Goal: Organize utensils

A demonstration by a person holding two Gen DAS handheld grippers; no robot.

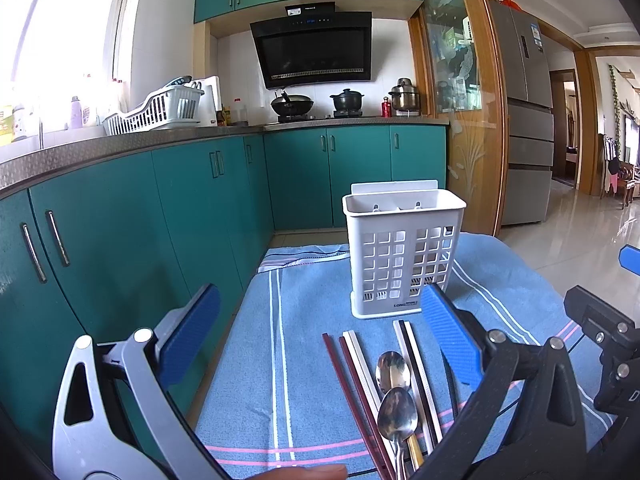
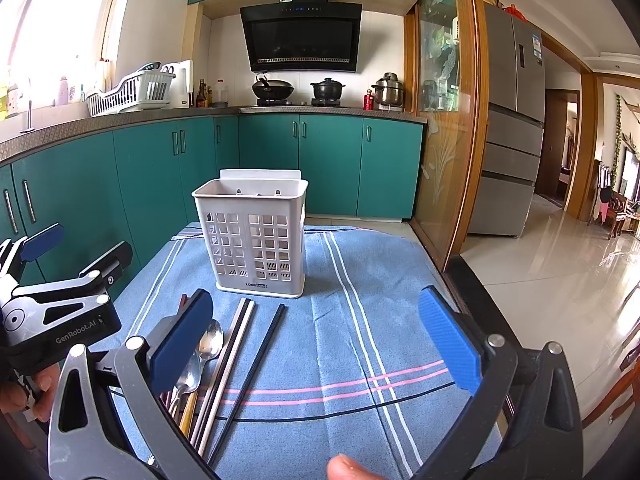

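Left gripper (image 1: 320, 332) jaws wide, empty; steel spoons (image 1: 394, 392) and slim chopsticks (image 1: 360, 380) lie between fingers on blue striped cloth (image 2: 360, 320). Right gripper (image 2: 316, 336) spread, empty, utensils near its left finger. White perforated plastic caddy (image 2: 256, 240) upright beyond.

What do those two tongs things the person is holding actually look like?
Each pair of tongs has two flat fingers faced with textured blue pads, on grey and black metal linkages with round silver pivot pins. The left tongs carry white "GenRobot.AI" lettering on a black body. No cables or sleeves show.
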